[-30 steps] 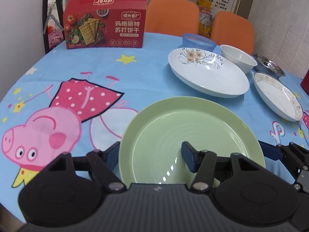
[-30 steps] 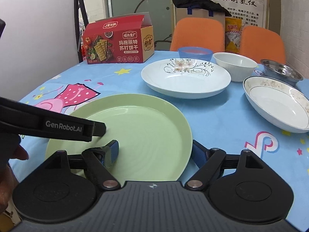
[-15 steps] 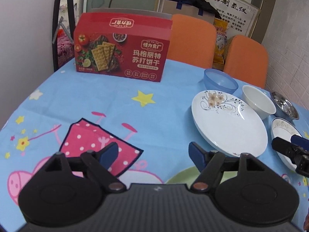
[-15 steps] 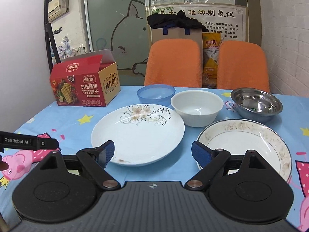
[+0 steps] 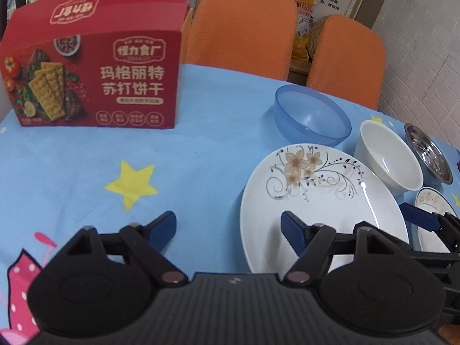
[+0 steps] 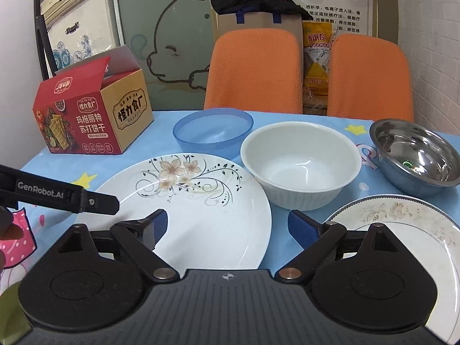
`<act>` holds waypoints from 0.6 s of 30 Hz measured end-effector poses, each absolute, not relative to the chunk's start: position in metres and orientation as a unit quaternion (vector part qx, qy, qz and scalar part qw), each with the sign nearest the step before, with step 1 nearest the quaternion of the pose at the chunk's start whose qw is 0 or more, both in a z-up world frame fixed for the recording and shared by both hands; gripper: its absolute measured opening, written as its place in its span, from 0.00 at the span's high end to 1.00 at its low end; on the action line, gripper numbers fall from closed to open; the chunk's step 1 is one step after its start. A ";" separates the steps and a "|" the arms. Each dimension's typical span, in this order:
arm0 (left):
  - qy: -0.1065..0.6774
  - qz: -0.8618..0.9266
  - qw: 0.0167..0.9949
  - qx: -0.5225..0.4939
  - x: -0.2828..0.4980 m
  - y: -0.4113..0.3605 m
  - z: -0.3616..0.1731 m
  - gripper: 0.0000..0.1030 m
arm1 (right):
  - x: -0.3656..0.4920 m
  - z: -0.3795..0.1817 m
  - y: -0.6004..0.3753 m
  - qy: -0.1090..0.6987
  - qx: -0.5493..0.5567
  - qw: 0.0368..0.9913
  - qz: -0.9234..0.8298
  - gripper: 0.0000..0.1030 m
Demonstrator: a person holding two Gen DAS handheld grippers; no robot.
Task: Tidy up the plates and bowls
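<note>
A white flowered plate [image 5: 316, 201] [image 6: 201, 201] lies on the blue cartoon tablecloth. Behind it stand a blue bowl [image 5: 312, 118] [image 6: 212, 132], a white bowl [image 5: 388, 158] [image 6: 299, 166] and a steel bowl [image 5: 428, 152] [image 6: 414, 155]. A gold-rimmed plate [image 5: 434, 201] [image 6: 402, 244] lies to the right. My left gripper [image 5: 227, 230] is open and empty, its right finger over the flowered plate's left rim. My right gripper [image 6: 230, 227] is open above the flowered plate's right edge, holding nothing.
A red cracker box [image 5: 92, 69] [image 6: 92, 118] stands at the back left of the table. Two orange chairs [image 6: 253, 69] are behind the table. A sliver of green plate [image 6: 11, 296] shows at the lower left of the right wrist view.
Both grippers have left the green plate and moved toward the far dishes, which now fill the views. The left jaws stand wider than a second ago.
</note>
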State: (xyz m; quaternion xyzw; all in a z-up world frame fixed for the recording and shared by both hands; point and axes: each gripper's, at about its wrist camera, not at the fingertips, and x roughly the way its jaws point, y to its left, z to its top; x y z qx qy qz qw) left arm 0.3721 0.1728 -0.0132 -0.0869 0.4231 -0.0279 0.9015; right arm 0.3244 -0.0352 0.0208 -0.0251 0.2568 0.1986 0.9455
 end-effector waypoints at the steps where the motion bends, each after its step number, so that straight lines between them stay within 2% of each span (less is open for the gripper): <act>1: 0.422 -0.030 0.902 -0.083 0.375 0.169 -0.015 0.29 | 0.327 0.019 -0.035 0.261 -0.023 0.944 0.200 0.00; 18: 0.403 -0.037 0.914 -0.041 0.382 0.158 -0.023 0.28 | 0.325 0.005 -0.020 0.244 -0.080 0.945 0.204 0.00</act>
